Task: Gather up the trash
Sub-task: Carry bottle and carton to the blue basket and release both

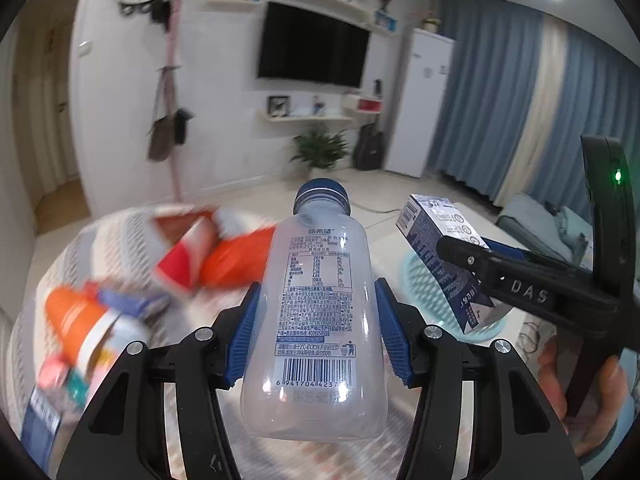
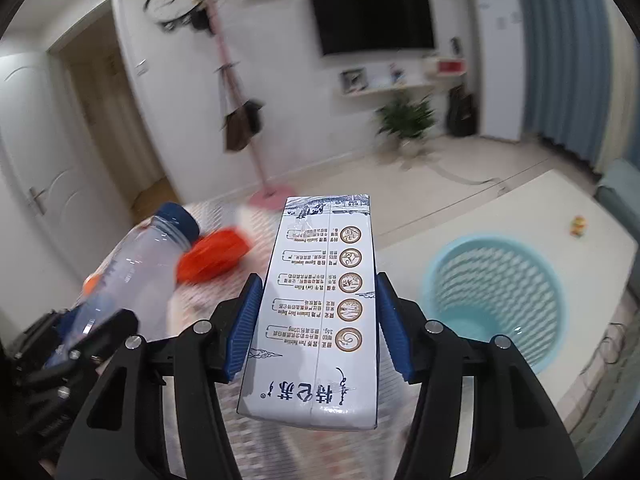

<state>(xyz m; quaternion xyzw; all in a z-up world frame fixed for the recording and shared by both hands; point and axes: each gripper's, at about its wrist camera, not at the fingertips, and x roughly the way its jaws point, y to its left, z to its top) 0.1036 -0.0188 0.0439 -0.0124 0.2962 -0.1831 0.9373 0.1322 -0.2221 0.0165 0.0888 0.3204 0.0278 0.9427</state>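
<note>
In the left wrist view, left gripper (image 1: 316, 320) clamped on one clear bottle (image 1: 316, 320), long axis running forward along the fingers, cap away; pale blue basket (image 1: 420, 276) off to the right, nearer the right gripper (image 1: 472, 256). In the right wrist view, right gripper clamped on one milk carton (image 2: 320, 312), lengthwise too, basket just right of it; one orange wrapper (image 2: 214, 256) left on the table

Two black-framed grippers: left gripper (image 1: 316, 332) and right gripper (image 2: 316, 324), each with ribbed blue pads (image 1: 242, 340) and silver screws; raised "DAS" lettering and a green light on the right one; bare-skinned hand (image 1: 580, 396)
</note>
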